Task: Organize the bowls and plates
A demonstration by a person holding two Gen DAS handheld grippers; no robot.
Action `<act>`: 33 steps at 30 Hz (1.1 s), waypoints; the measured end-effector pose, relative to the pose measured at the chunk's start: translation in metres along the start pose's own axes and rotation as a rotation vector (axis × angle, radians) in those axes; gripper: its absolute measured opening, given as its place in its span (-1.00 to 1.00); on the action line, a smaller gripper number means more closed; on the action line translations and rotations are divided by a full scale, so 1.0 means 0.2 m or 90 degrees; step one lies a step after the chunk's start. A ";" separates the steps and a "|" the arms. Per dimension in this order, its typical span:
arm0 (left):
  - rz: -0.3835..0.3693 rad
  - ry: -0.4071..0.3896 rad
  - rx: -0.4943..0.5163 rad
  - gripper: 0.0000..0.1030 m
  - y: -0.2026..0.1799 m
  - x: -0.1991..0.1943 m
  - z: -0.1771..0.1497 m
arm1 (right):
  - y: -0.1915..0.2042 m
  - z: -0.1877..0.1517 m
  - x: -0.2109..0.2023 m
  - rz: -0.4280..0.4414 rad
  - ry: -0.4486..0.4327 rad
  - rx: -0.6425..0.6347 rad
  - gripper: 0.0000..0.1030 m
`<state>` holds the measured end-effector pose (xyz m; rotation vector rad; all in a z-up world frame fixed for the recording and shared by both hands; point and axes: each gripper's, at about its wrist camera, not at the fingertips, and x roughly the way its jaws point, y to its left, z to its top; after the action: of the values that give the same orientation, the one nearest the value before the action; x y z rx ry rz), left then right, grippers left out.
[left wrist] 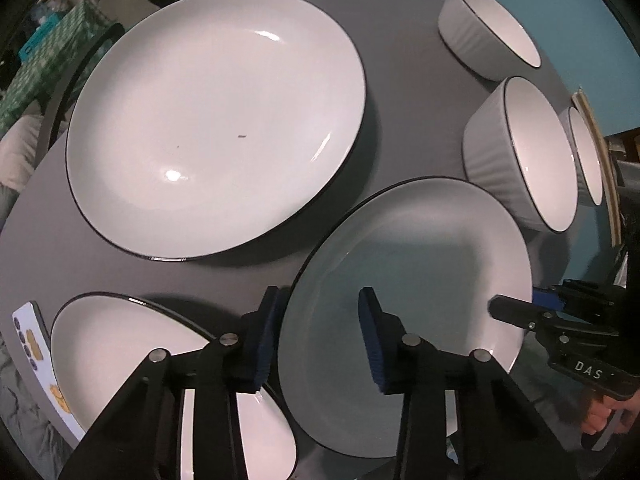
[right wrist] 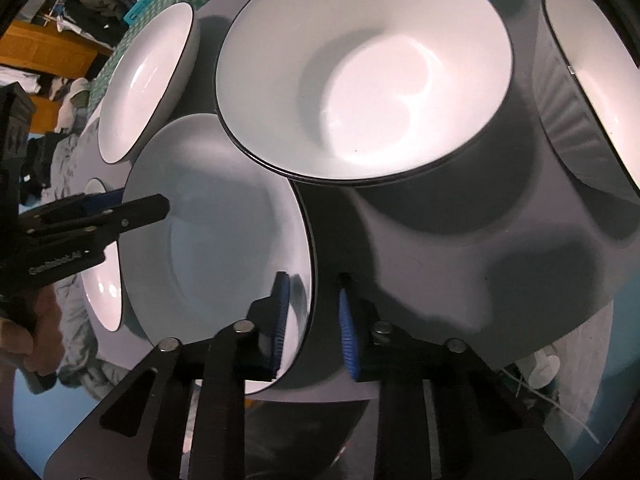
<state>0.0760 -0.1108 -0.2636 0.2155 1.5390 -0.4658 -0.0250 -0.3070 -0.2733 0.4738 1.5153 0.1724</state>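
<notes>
a grey desk (left wrist: 404,92) carries white plates and bowls. the shaded plate (left wrist: 404,248) lies between both tongs: the left tongs (left wrist: 320,336) straddle its left rim, the right tongs (right wrist: 314,320) its right rim, each part-closed, pads apparently not yet pressing.

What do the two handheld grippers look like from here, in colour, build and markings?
Both are black, angular linkage frames with silver pivot pins and ribbed blue pads on the two fingers. The left gripper shows a pale printed word along its side in the right wrist view. The right gripper carries the white letters "DAS" in the left wrist view. No sleeve shows.
</notes>
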 end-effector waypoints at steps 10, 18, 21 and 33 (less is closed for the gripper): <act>0.007 0.013 -0.041 -0.32 -0.03 0.04 -0.02 | 0.03 0.04 0.02 -0.012 0.022 -0.049 -0.71; -0.031 0.028 -0.122 -0.32 0.01 0.09 -0.07 | 0.04 0.08 0.00 -0.029 0.040 -0.112 -0.71; -0.043 0.028 -0.159 -0.32 0.02 0.11 -0.10 | 0.06 0.11 0.00 -0.035 0.044 -0.135 -0.71; -0.084 0.021 -0.261 -0.55 0.12 0.19 -0.19 | 0.08 0.12 0.02 -0.031 0.047 -0.176 -0.71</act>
<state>0.0511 -0.0794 -0.3064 -0.1972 1.6517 -0.2420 0.0009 -0.2961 -0.2712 0.2117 1.5449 0.3580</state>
